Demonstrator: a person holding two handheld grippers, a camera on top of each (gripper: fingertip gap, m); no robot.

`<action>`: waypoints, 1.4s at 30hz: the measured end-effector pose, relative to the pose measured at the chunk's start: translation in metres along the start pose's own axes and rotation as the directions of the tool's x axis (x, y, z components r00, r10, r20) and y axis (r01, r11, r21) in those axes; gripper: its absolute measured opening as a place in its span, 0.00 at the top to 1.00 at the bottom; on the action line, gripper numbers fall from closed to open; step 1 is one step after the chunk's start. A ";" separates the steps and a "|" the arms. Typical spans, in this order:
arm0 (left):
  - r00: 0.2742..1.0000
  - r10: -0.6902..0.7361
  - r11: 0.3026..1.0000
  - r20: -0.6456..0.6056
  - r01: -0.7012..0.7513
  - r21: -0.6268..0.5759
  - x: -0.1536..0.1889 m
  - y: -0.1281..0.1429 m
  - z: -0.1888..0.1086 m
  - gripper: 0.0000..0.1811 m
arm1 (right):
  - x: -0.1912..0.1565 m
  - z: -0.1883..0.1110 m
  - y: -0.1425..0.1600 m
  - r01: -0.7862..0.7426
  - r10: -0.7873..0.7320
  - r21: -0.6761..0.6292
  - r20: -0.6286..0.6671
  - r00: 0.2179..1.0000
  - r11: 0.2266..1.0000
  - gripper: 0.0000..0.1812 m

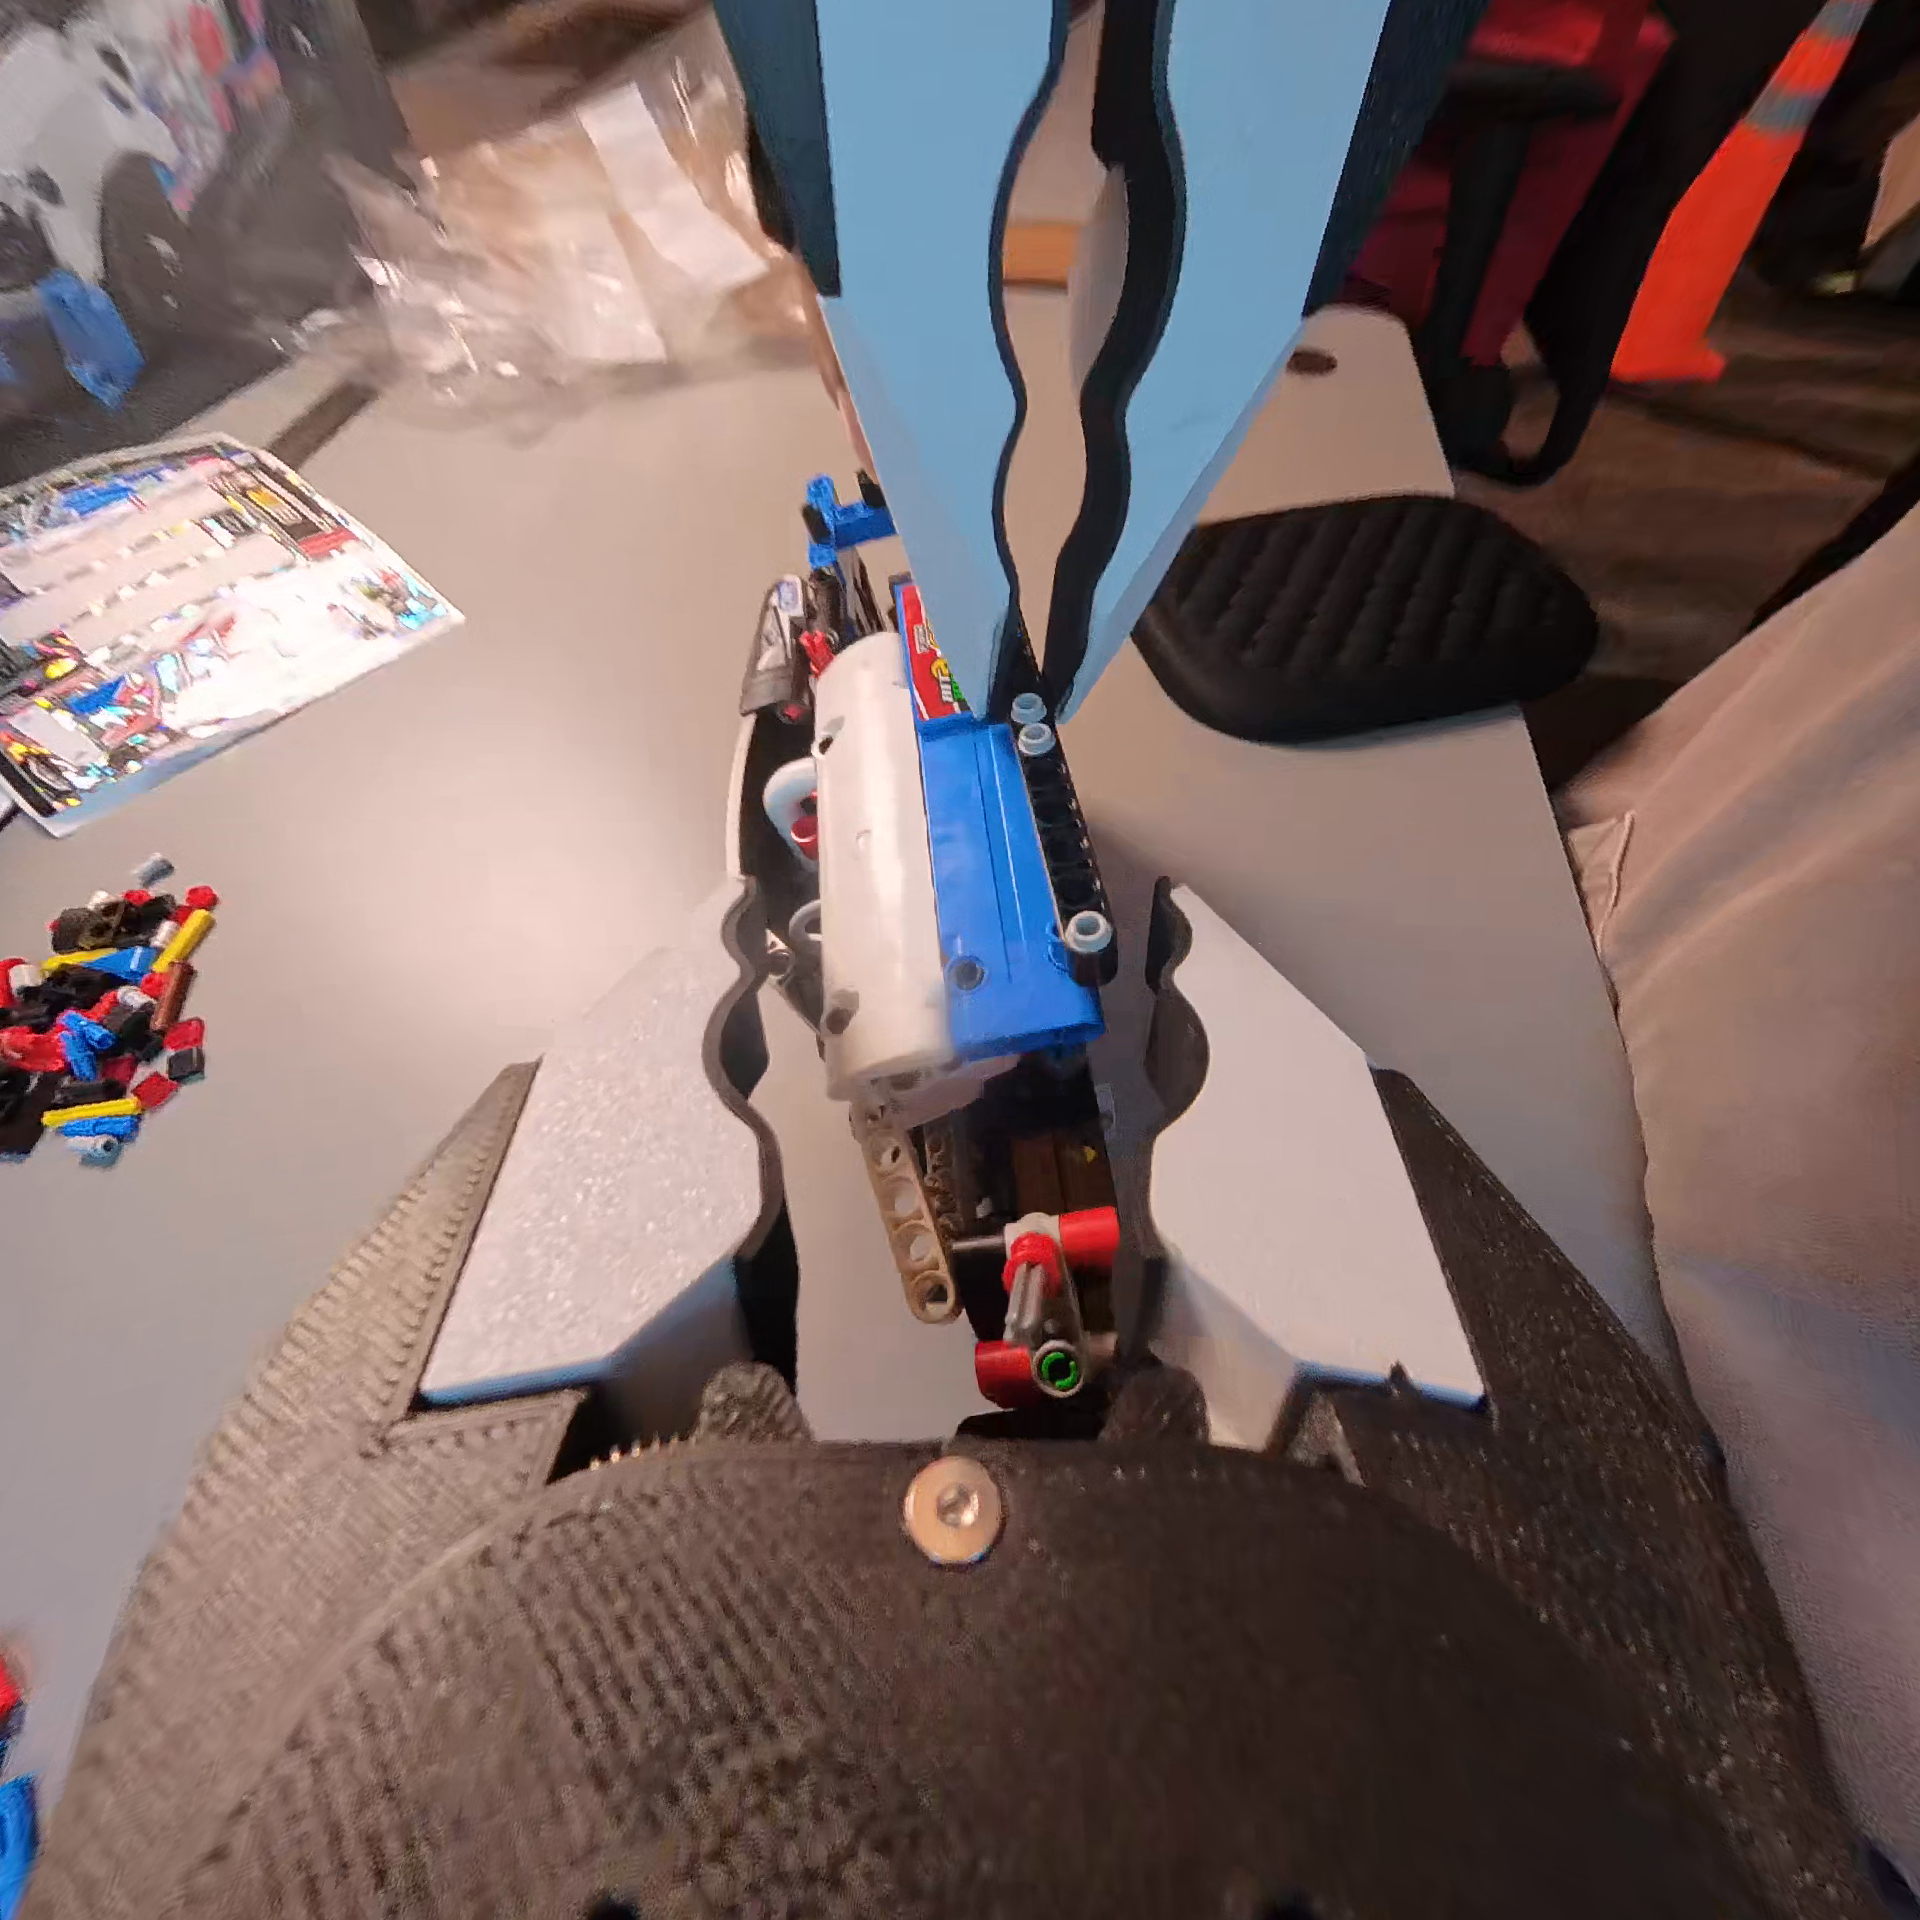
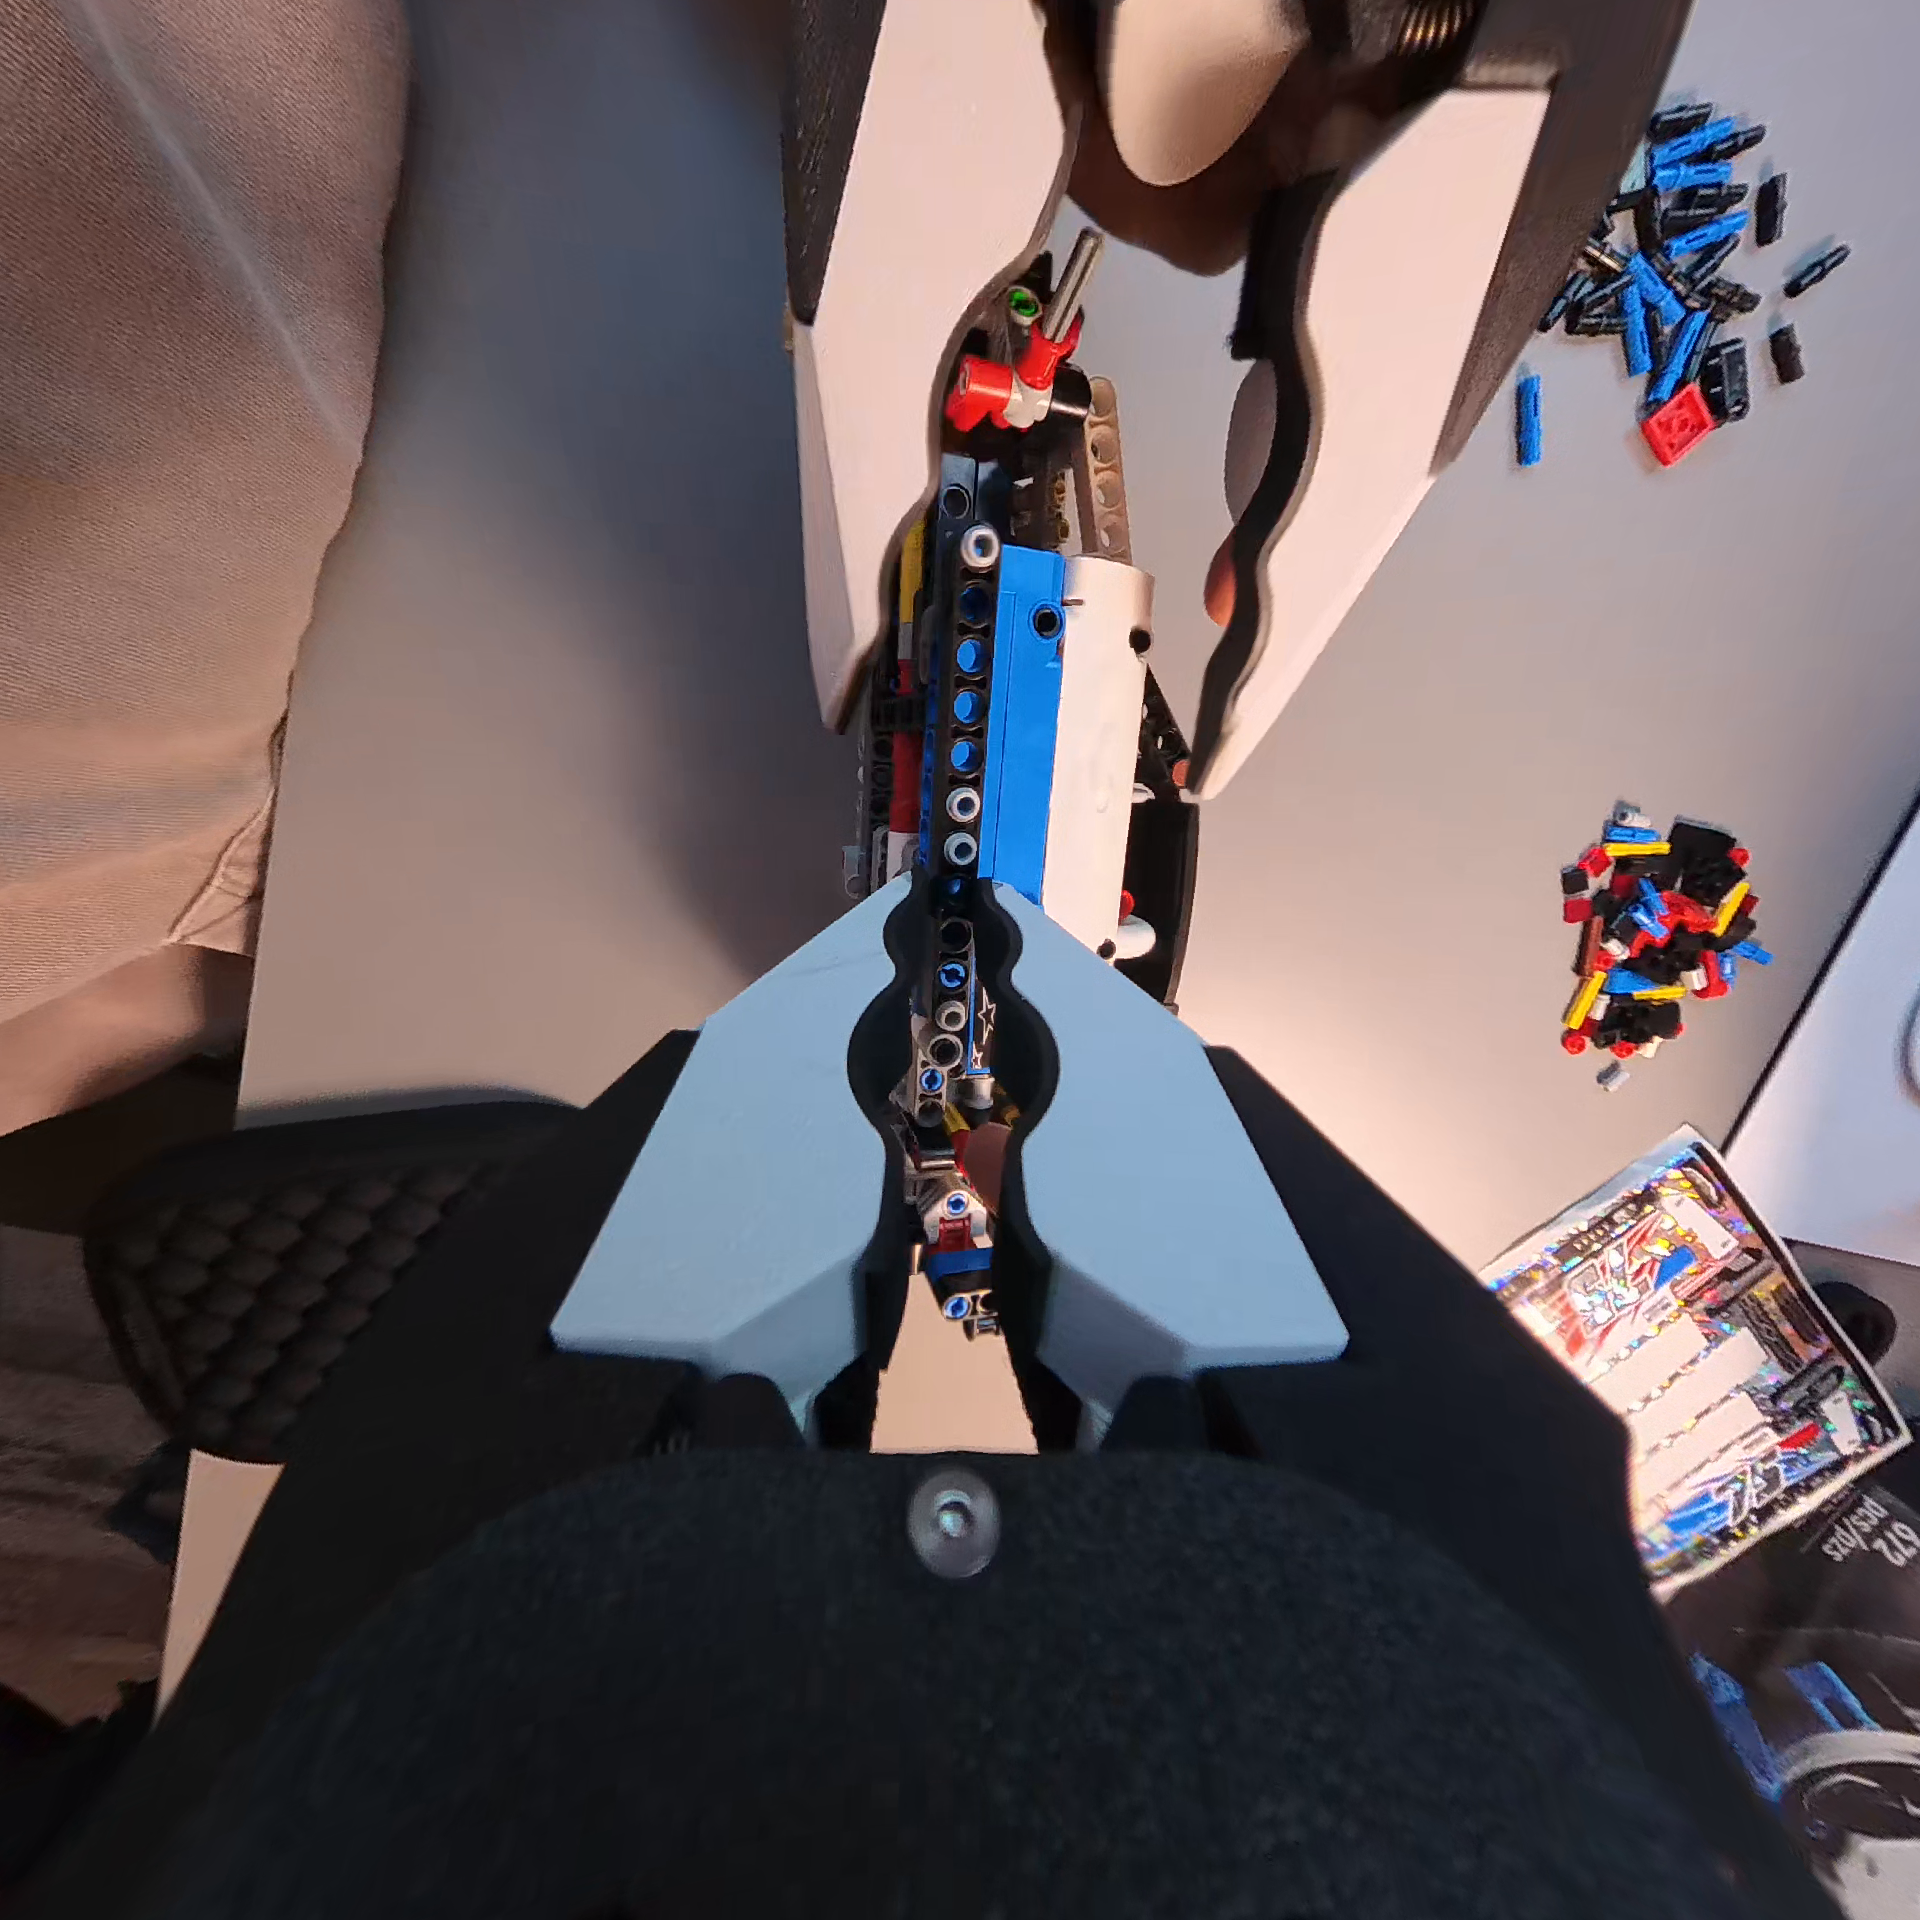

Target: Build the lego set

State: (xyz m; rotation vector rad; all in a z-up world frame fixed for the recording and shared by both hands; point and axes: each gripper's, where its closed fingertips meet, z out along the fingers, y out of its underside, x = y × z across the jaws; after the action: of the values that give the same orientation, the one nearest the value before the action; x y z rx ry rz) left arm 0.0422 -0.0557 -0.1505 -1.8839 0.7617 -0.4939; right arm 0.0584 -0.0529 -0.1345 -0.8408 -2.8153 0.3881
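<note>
A partly built lego model (image 1: 935,894) of white, blue, black and red parts lies on the grey table (image 1: 499,852). It also shows in the right wrist view (image 2: 1039,707). My left gripper (image 1: 951,914) has its white jaws spread wide around the model's middle, with the tips against its sides. It shows at the top of the right wrist view (image 2: 1029,748). My right gripper (image 2: 954,891), light blue, is shut on the black pin-holed beam (image 2: 961,727) along the model's top edge. It comes down from above in the left wrist view (image 1: 1031,709).
A pile of small loose pieces (image 1: 104,1018) (image 2: 1662,935) and a shiny printed sheet (image 1: 197,613) (image 2: 1694,1371) lie to one side. Blue and black pins (image 2: 1683,260) lie farther off. Clear plastic bags (image 1: 561,239), a black chair seat (image 1: 1361,613) and a person's clothing (image 1: 1766,935) border the table. The grippers are tip to tip, or close to it.
</note>
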 end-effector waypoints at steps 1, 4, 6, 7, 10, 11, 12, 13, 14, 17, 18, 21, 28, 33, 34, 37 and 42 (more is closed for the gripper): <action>1.000 0.006 0.998 -0.005 -0.007 -0.056 0.003 0.004 0.002 0.58 | 0.000 0.000 0.000 0.014 -0.014 -0.004 -0.012 1.000 1.000 0.97; 0.999 -0.011 0.992 -0.031 0.007 -0.126 0.012 0.005 0.008 0.59 | 0.000 0.001 -0.002 0.060 -0.061 -0.019 -0.052 0.997 0.998 0.97; 1.000 -0.002 0.986 -0.028 -0.002 -0.166 0.010 0.006 0.010 0.61 | -0.001 0.000 -0.003 0.076 -0.077 -0.016 -0.071 0.995 0.997 0.97; 0.999 -0.008 0.982 -0.035 0.001 -0.190 0.009 0.007 0.011 0.61 | -0.001 0.001 -0.003 0.080 -0.081 -0.012 -0.081 0.993 0.997 0.97; 0.999 0.001 0.959 -0.046 -0.014 -0.284 0.004 0.013 0.015 0.66 | 0.001 0.002 -0.005 0.093 -0.092 0.005 -0.102 0.991 0.996 0.97; 0.998 -0.005 0.952 -0.056 -0.013 -0.306 0.003 0.014 0.016 0.67 | 0.002 0.002 -0.005 0.092 -0.090 0.012 -0.106 0.990 0.996 0.97; 0.997 -0.013 0.946 -0.071 -0.010 -0.323 0.002 0.015 0.018 0.67 | 0.003 0.002 -0.004 0.089 -0.087 0.014 -0.103 0.991 0.996 0.97; 0.996 -0.017 0.941 -0.086 -0.013 -0.339 0.002 0.017 0.019 0.68 | 0.003 0.002 -0.003 0.081 -0.079 0.019 -0.095 0.992 0.997 0.97; 0.995 -0.023 0.935 -0.099 -0.014 -0.354 0.003 0.018 0.020 0.68 | 0.002 0.003 -0.002 0.067 -0.064 0.026 -0.080 0.995 0.997 0.97; 0.991 0.006 0.922 -0.131 -0.056 -0.383 0.010 0.019 0.025 0.70 | -0.007 0.002 0.001 0.030 -0.031 0.041 0.028 0.999 0.999 0.97; 0.991 0.019 0.919 -0.133 -0.069 -0.389 0.011 0.019 0.027 0.71 | -0.009 0.002 0.002 0.022 -0.025 0.037 0.060 0.998 0.999 0.98; 0.989 0.038 0.927 -0.140 -0.087 -0.365 0.015 0.015 0.032 0.72 | -0.012 -0.003 0.003 -0.019 0.013 0.045 0.141 0.990 0.999 0.98; 0.978 0.027 0.944 -0.207 -0.093 -0.316 0.034 0.011 0.039 0.72 | -0.029 -0.009 0.001 -0.182 0.133 0.091 0.393 0.910 0.979 0.98; 0.967 -0.002 0.944 -0.256 -0.083 -0.319 0.041 0.012 0.041 0.72 | -0.033 -0.009 0.002 -0.218 0.151 0.085 0.481 0.864 0.972 0.98; 0.964 -0.012 0.945 -0.267 -0.076 -0.319 0.043 0.013 0.042 0.72 | -0.034 -0.009 0.002 -0.223 0.153 0.085 0.497 0.854 0.971 0.98; 0.953 -0.051 0.946 -0.297 -0.049 -0.321 0.047 0.015 0.043 0.72 | -0.035 -0.008 0.003 -0.252 0.165 0.090 0.541 0.825 0.964 0.98; 0.897 -0.067 0.947 -0.437 -0.081 -0.311 0.083 0.020 0.049 0.74 | -0.021 -0.021 -0.001 -0.307 0.180 0.132 0.575 0.798 0.942 0.97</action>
State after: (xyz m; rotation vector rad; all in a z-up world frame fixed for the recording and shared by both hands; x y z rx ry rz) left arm 0.1266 -0.0874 -0.1891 -2.0944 1.2111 -0.8554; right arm 0.0803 -0.0611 -0.1166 -1.2107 -3.0766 1.1384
